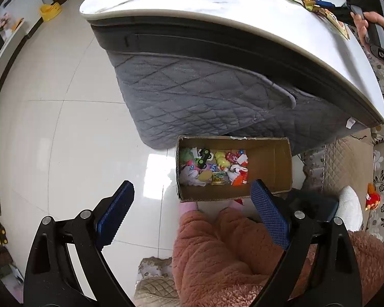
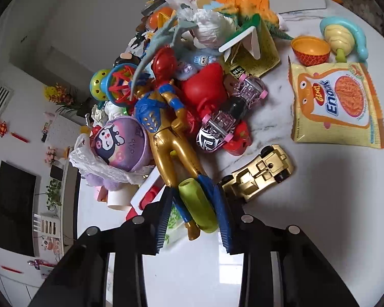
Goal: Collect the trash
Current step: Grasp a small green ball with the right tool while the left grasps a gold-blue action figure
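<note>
Right wrist view puts my right gripper (image 2: 194, 204) low over the white table (image 2: 320, 204), its blue pads narrowed around a lime-green tube (image 2: 198, 206) and the lower legs of a gold action figure (image 2: 171, 138) at the near edge of the toy-and-wrapper heap, though I cannot tell whether the pads actually touch the tube. A gold toy car (image 2: 259, 174) lies just right of the fingers and a yellow snack packet (image 2: 335, 105) farther right. On the left wrist view my left gripper (image 1: 192, 204) hangs wide and empty above the floor, with the cardboard box (image 1: 268, 158) of collected trash just ahead between its fingertips.
</note>
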